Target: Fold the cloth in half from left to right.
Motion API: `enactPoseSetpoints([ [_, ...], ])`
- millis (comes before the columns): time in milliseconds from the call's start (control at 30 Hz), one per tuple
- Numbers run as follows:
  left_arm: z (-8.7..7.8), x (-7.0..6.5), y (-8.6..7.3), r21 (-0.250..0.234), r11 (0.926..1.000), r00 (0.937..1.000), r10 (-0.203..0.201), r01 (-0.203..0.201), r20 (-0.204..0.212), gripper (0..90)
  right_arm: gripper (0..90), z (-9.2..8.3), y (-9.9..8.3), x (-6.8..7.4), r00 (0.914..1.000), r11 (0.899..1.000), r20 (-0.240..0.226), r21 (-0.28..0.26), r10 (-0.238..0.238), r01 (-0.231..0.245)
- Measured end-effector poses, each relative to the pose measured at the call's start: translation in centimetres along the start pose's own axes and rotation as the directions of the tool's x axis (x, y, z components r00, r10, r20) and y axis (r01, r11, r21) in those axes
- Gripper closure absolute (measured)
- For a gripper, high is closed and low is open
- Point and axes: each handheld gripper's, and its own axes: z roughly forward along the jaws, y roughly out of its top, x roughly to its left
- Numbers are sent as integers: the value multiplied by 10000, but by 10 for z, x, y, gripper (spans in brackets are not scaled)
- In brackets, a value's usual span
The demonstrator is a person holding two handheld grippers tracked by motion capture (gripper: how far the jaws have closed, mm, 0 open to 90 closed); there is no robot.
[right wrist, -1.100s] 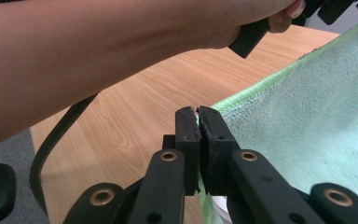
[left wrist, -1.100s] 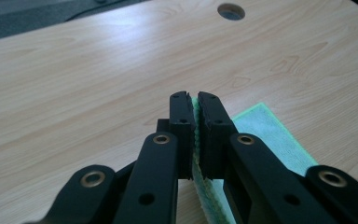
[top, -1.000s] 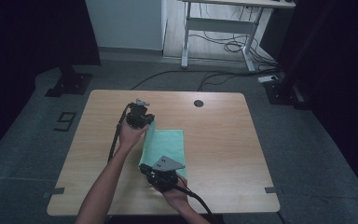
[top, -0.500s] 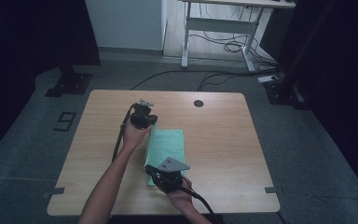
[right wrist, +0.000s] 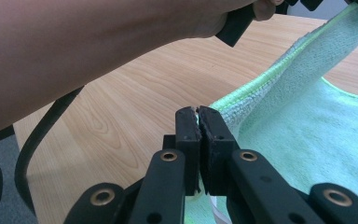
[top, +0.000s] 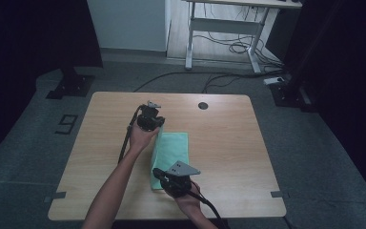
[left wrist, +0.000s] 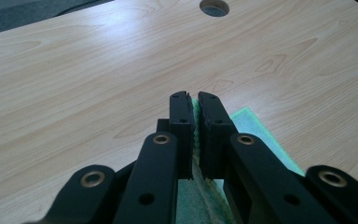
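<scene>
fold looks about half done: green towel (top: 173,152) mid-table, its left edge lifted. left gripper (left wrist: 192,108) pinches the far corner, right gripper (right wrist: 198,122) pinches the near one (both clamped tight). left to do: carry the edge over, release, flatten.

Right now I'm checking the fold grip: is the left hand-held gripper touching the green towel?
Touching. The left gripper view shows the left hand-held gripper shut with the green towel edge pinched between its pads.
</scene>
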Motion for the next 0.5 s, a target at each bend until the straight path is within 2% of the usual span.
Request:
enactPoseSetpoints([
  [500, 9, -12, 8, -17, 10000, 9999, 89, -89, 107, 850, 862, -13, -8, -17, 9989, 9992, 248, -7, 396, -395],
])
